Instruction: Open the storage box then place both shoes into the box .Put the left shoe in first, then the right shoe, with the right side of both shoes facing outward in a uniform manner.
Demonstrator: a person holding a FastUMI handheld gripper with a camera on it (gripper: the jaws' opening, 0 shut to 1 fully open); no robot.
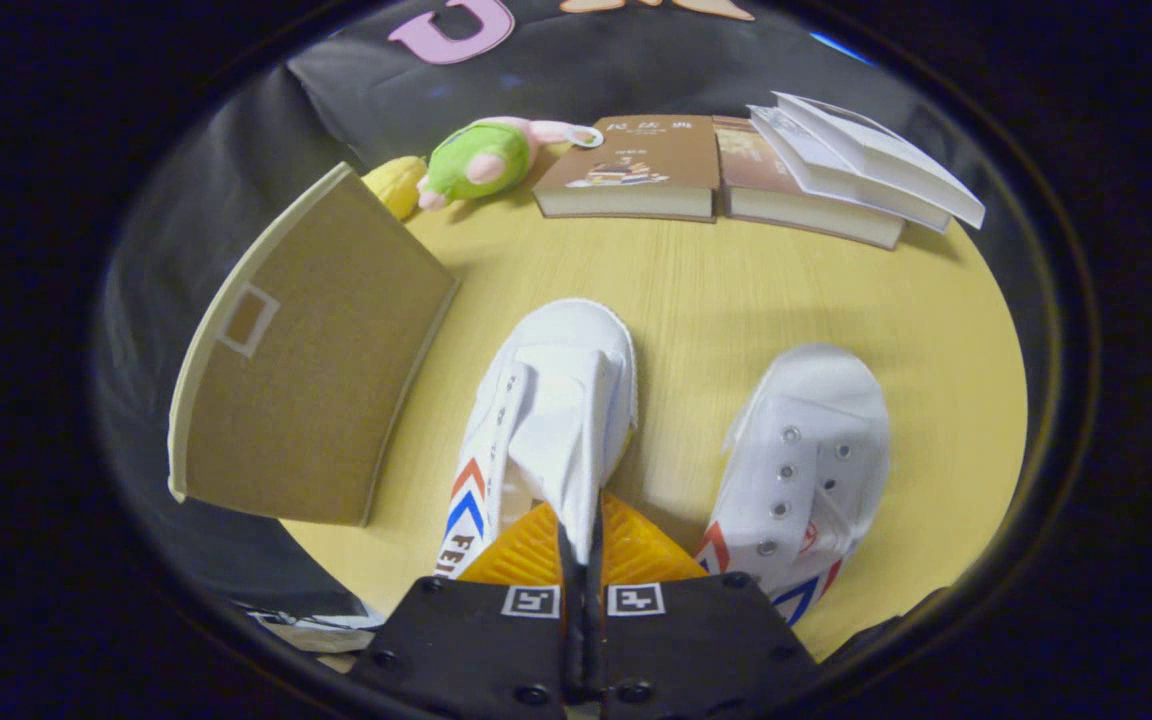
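Pinching the tongue of the left shoe [556,400], the gripper [581,540] has both fingers pressed together on the white fabric, with the shoe's toe pointing toward twelve o'clock over the yellow table [736,290]. At ten o'clock stands the storage box [306,380], lid raised. At three o'clock lies the right shoe [801,460]; books [756,170] and a plush toy [481,158] sit at twelve.
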